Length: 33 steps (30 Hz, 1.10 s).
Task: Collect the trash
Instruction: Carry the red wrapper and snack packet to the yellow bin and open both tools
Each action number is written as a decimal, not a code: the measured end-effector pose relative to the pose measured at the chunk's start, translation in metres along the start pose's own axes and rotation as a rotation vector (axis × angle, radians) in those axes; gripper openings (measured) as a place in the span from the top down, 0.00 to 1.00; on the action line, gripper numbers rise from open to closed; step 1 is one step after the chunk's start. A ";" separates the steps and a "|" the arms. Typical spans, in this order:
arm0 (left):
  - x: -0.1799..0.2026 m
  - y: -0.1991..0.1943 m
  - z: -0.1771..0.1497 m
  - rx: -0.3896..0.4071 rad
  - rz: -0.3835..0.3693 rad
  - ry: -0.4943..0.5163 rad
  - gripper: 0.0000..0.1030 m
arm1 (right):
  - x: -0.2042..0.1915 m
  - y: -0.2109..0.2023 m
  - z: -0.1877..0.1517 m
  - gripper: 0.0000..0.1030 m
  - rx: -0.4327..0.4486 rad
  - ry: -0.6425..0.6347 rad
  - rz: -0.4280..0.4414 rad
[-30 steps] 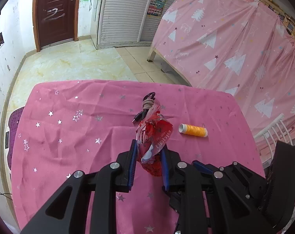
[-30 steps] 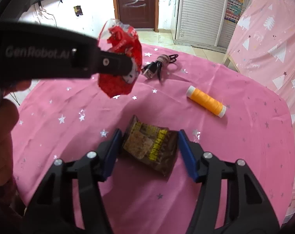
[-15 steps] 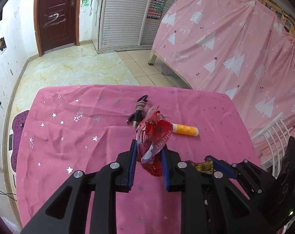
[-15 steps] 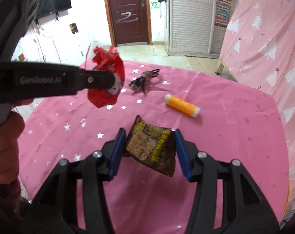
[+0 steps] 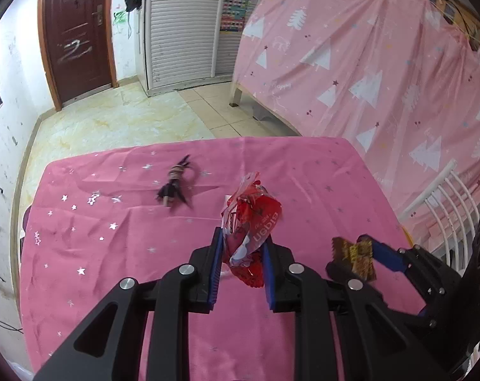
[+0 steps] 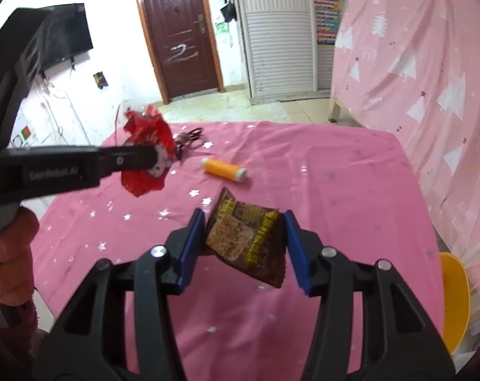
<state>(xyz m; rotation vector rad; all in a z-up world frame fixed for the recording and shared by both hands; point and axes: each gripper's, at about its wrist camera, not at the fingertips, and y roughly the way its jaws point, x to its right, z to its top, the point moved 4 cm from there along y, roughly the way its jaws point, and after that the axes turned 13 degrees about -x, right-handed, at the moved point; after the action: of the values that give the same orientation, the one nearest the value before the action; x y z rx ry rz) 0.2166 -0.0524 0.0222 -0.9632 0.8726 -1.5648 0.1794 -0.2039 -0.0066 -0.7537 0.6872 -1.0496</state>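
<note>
A surface (image 6: 351, 165) draped in smooth pink cloth, scattered with small silver stars and lightly creased, fills both views. A person stands at its near edge with a tool in each hand, and both tools hang above the cloth, each carrying a piece of trash. The step in hand appears to be the carry: both wrappers are picked up and need somewhere to go. An orange-yellow rim (image 6: 456, 298), perhaps a bin or basin, shows just past the surface's right edge; if that is the container, the next move calls for swinging both tools over it and letting go, one after the other, without loosening either grip on the way.

The left tool (image 5: 241, 263) is clamped tight on a crumpled red wrapper (image 5: 255, 219), a glossy, crinkly film with white print that bunches upward from the blue pads. The right tool (image 6: 244, 247) pinches a flat dark-brown snack packet (image 6: 249, 238) by its side edges; the jaws have just been closing on it. The packet is stiff foil with yellow lettering and a picture of a pale square cracker.

Left lying on the cloth, well apart from the tools, are a small orange spool of thread (image 6: 222, 170), cylindrical with white ends, and a bundled dark cable (image 5: 174, 185), looped and tied. Neither looks like trash.
</note>
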 end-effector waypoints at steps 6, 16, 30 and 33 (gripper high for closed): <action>0.030 0.000 -0.004 -0.003 0.008 0.047 0.84 | 0.035 -0.016 -0.007 0.53 0.038 0.064 -0.005; 0.102 0.005 -0.008 -0.011 0.010 0.158 0.84 | 0.097 -0.047 -0.028 0.53 0.109 0.190 -0.023; 0.202 0.018 -0.019 -0.059 -0.044 0.324 0.84 | 0.196 -0.090 -0.070 0.52 0.196 0.393 -0.116; 0.222 0.021 -0.023 -0.070 -0.075 0.357 0.84 | 0.215 -0.090 -0.081 0.52 0.200 0.443 -0.121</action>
<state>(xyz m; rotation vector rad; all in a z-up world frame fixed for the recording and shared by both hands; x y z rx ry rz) 0.1770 -0.2732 0.0262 -0.7833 1.1559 -1.8134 0.1444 -0.4482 -0.0085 -0.3928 0.9036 -1.3936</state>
